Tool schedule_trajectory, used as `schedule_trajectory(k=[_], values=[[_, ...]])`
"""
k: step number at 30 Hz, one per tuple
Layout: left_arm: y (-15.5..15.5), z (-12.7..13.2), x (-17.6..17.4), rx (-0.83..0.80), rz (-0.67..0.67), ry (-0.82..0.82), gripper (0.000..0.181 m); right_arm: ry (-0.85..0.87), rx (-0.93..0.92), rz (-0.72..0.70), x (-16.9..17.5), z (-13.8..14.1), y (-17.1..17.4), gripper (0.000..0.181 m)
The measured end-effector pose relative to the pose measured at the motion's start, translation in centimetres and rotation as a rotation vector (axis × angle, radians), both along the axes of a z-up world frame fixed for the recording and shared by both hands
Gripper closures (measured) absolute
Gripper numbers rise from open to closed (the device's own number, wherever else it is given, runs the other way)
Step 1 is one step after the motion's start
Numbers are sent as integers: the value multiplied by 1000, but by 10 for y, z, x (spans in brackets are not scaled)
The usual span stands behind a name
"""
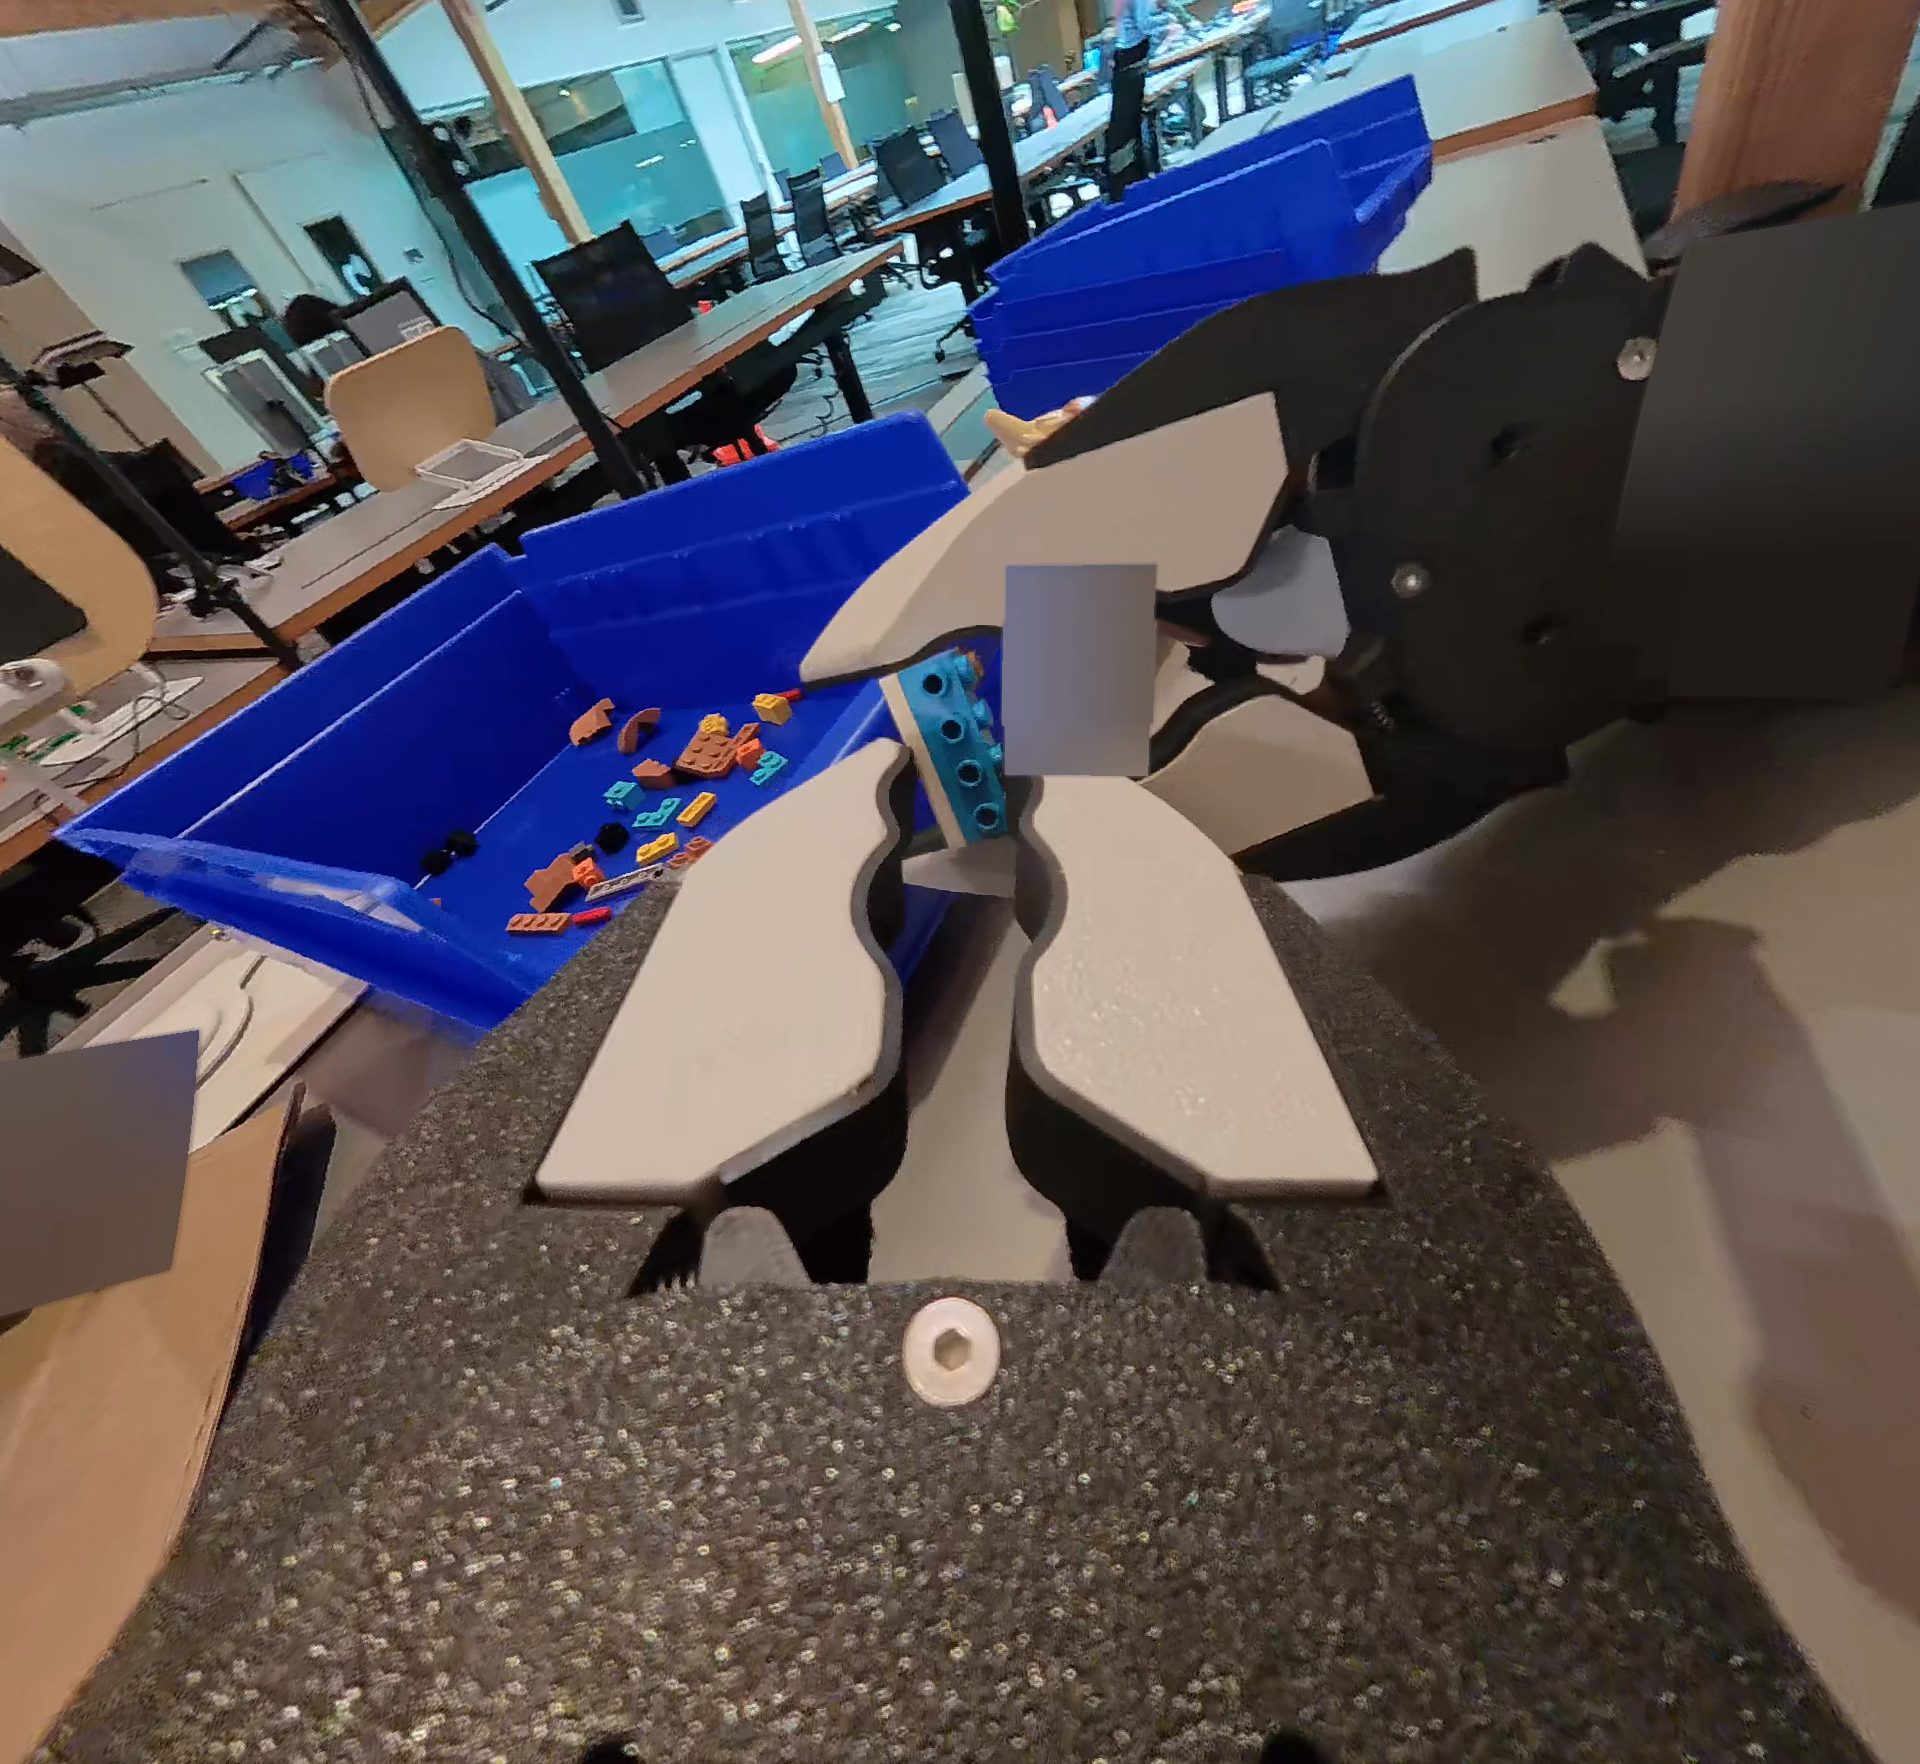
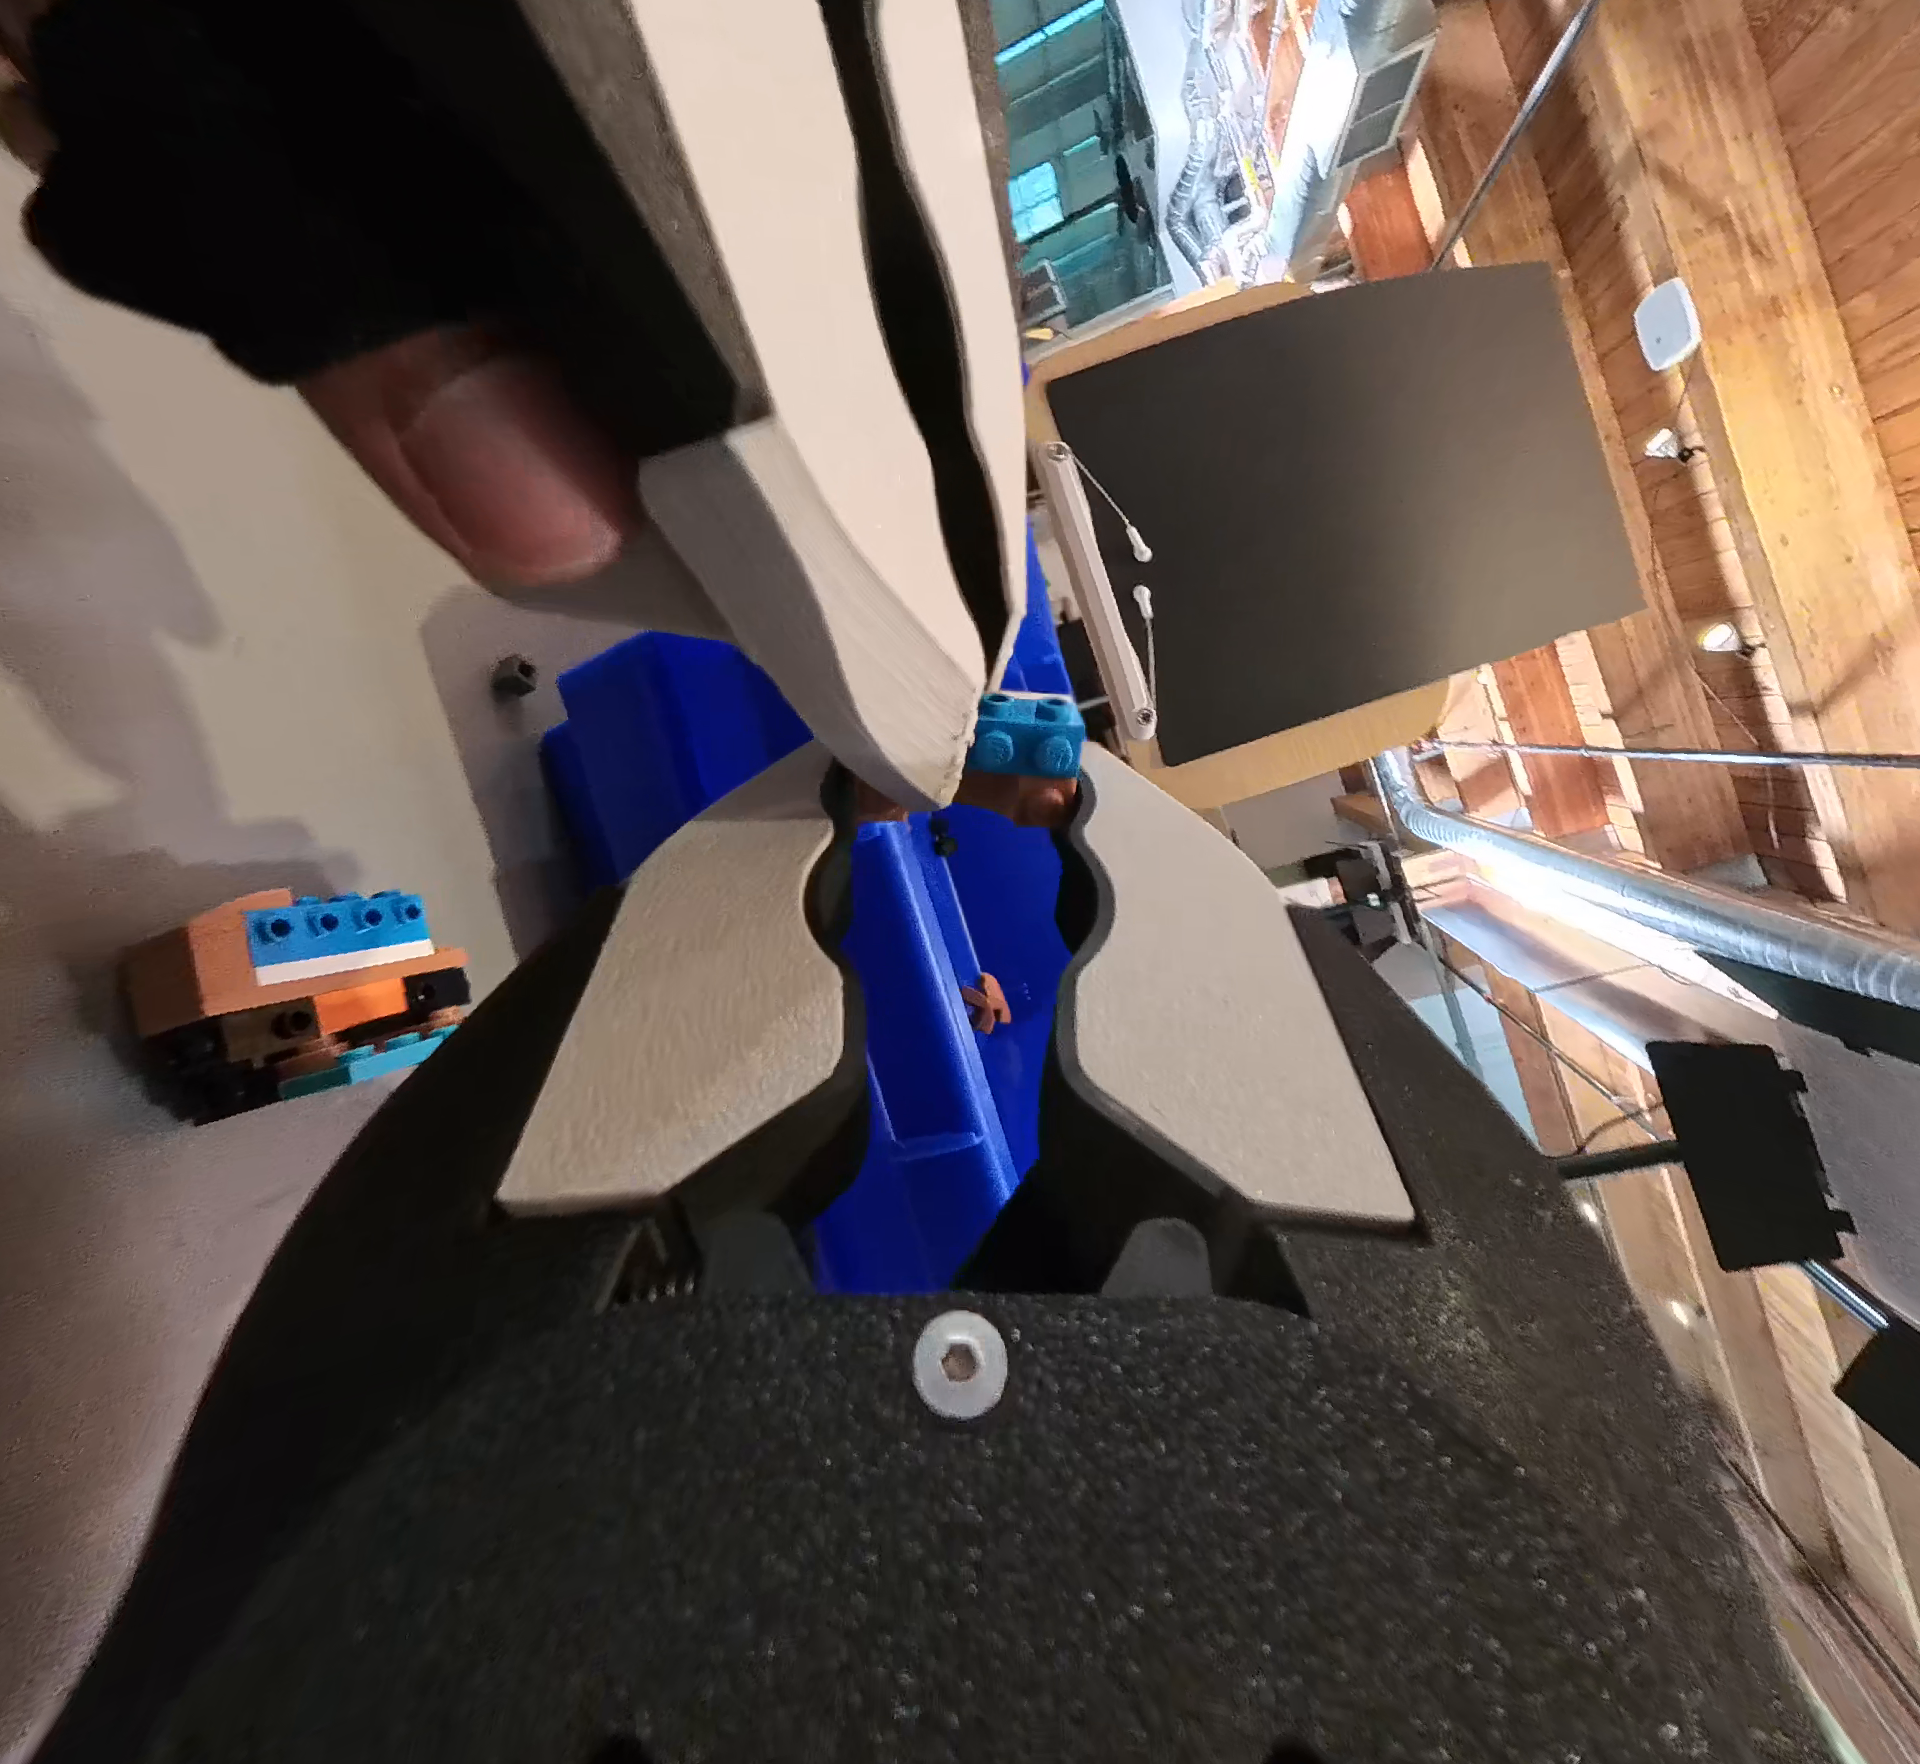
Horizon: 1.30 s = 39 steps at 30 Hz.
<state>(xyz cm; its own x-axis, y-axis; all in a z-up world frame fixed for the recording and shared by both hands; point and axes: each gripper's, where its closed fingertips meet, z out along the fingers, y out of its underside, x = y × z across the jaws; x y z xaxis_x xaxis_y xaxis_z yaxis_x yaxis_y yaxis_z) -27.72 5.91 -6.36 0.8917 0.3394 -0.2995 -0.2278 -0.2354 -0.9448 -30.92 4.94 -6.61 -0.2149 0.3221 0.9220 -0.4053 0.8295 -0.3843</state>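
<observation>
My left gripper (image 1: 966,779) is shut on a small blue and white brick piece (image 1: 961,758), held up above the edge of a blue bin (image 1: 343,779). My right gripper (image 1: 935,680) comes in from the right, its fingers closed around the same cluster. In the right wrist view my right gripper (image 2: 956,779) grips a brown brick piece (image 2: 1039,798) joined to the blue brick (image 2: 1023,740). The left gripper (image 2: 977,706) reaches in from the upper left, tips pinched at the blue brick, with a person's thumb (image 2: 499,467) beside it. A mosaic patch hides part of the cluster.
The bin holds several loose small bricks (image 1: 675,779) in brown, orange, teal and black. A built brick model (image 2: 301,997) sits on the pale table (image 1: 1558,1195). More blue bins (image 1: 1195,260) stand behind, and cardboard (image 1: 104,1402) lies at the lower left. Office desks and chairs are farther off. The grippers are tip to tip, or close to it.
</observation>
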Motion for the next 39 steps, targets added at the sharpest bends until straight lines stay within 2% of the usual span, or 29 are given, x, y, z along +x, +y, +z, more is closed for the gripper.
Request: schedule_trajectory(k=[5,9,17,23,24,25,26,27,28,29,32,34,39], values=[[0,-5,7,-65,-72,29,165,-63,60,99,8,-7,-2,145],[0,-7,11,-93,-106,43,164,-148,40,167,14,-12,-3,145],[1,-14,12,-178,-113,125,164,-336,-17,253,19,-26,-5,145],[1,-14,13,-227,-86,245,164,-384,-40,288,20,-30,-6,145],[-1,-8,14,-218,-79,303,168,-425,-7,292,22,-38,-5,168],[-7,-7,1,-265,20,376,169,-502,38,401,38,-50,-12,181],[-11,-14,-5,-343,40,407,169,-521,32,483,51,-53,-21,181],[-10,-16,-4,-334,26,380,169,-409,8,373,36,-44,-21,181],[-9,-13,-3,-285,17,329,169,-315,73,252,23,-43,-16,180],[-11,-15,-3,-280,-1,279,169,-302,121,201,18,-47,-14,180],[-18,-22,-20,-247,88,194,169,-404,77,157,11,-60,-8,180],[-20,-21,-27,-228,143,172,169,-363,109,116,4,-64,0,181],[-24,0,-32,-177,270,188,169,-346,149,113,2,-74,-4,180]])
